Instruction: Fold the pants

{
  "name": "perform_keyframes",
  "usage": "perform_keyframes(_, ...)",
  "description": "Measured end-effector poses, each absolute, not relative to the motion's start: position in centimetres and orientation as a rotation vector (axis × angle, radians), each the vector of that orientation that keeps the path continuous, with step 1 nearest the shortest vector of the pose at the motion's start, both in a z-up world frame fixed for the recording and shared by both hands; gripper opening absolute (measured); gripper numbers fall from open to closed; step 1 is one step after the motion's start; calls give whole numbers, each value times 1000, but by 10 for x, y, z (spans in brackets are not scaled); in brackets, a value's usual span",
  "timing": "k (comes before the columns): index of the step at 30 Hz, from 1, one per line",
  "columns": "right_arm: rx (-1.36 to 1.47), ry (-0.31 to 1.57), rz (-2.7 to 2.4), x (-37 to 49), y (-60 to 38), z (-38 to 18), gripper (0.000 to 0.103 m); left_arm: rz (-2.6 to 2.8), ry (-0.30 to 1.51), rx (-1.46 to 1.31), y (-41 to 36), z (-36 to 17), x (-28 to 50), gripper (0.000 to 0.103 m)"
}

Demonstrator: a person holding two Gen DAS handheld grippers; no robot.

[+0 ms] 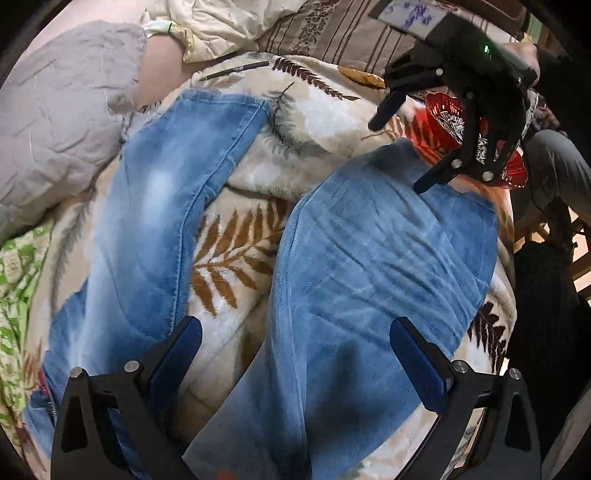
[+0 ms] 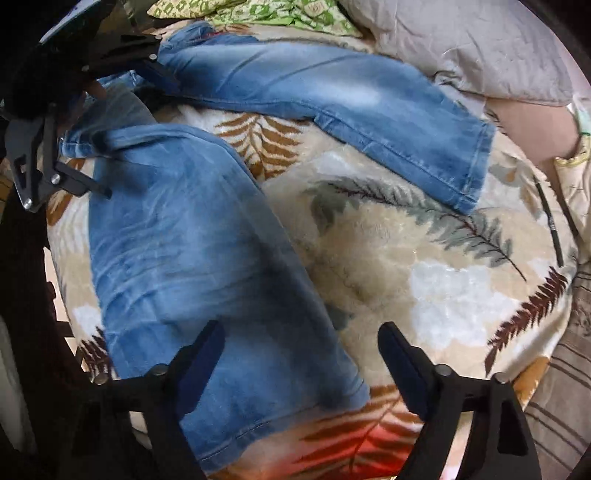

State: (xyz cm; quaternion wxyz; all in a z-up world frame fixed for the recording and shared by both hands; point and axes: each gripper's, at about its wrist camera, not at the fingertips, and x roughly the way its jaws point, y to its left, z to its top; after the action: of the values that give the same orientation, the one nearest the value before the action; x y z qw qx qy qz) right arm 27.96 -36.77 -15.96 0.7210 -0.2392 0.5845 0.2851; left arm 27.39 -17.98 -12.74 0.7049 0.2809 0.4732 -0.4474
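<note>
**A:** Where do the grippers stand?

**B:** The left gripper (image 1: 295,354) hovers over the jeans (image 1: 369,266) near the waist end, fingers (image 1: 188,343) spread wide and holding nothing. The right gripper (image 2: 301,354) hangs over the far end of one leg, near its hem, fingers (image 2: 400,362) equally wide and empty.

**A:** And the jeans themselves?

**B:** They lie face-up on a fern-print blanket (image 2: 424,295) on a bed, legs splayed apart in a V, with blanket showing between them. One leg (image 2: 332,96) runs straight toward a grey pillow (image 2: 480,48); the other (image 2: 184,240) lies rumpled below the right gripper.

**A:** What does the left view add?

**B:** It catches the right gripper (image 1: 402,147) from outside, tilted down above the hem with its fingers parted, and a red cut-glass bowl (image 1: 447,114) behind it. A striped pillow (image 1: 351,33) sits at the top, and a pen (image 1: 236,70) rests on the blanket beyond the straight leg.

**A:** And the right view?

**B:** It shows the left gripper (image 2: 144,136) from outside at the upper left, fingers apart over the waist, and a green patterned cloth (image 2: 258,14) beyond the jeans. The bowl is out of its sight.
</note>
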Motion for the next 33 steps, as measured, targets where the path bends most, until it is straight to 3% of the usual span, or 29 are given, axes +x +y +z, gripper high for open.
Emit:
perform_keyframes(1, -528, 1311, 646, 279, -367, -164, 64, -1003, 1056, 615, -179, -128, 274, 99)
perform_keyframes(2, -530, 1331, 664, 278, -365, -167, 57, -1010, 1059, 614, -178, -128, 274, 91)
perform_keyframes(4, -557, 1364, 693, 272, -361, -175, 37, -1013, 1067, 645, -177, -131, 272, 61)
perform_keyframes(6, -586, 1365, 712, 264, -355, -178, 25, -975, 1081, 725, -178, -139, 271, 6)
perform_keyframes(7, -597, 1359, 711, 260, -353, -177, 13, -962, 1083, 754, -178, -142, 269, 7)
perform_keyframes(16, -759, 1191, 572, 231, -340, -112, 6, -963, 897, 726, -155, -72, 246, 6)
perform_keyframes(21, -876, 875, 329, 235, -326, -34, 6, -863, 756, 663, -131, -17, 250, 6)
perform_keyframes(25, -997, 605, 124, 227, -298, -6, 6, -823, 677, 625, -122, 5, 250, 6)
perform_keyframes(28, -1016, 673, 115, 216, -298, -34, 6, -859, 682, 649, -127, -5, 237, 6)
perform_keyframes(33, -941, 948, 227, 190, -315, -109, 6, -963, 754, 754, -158, -56, 198, 6)
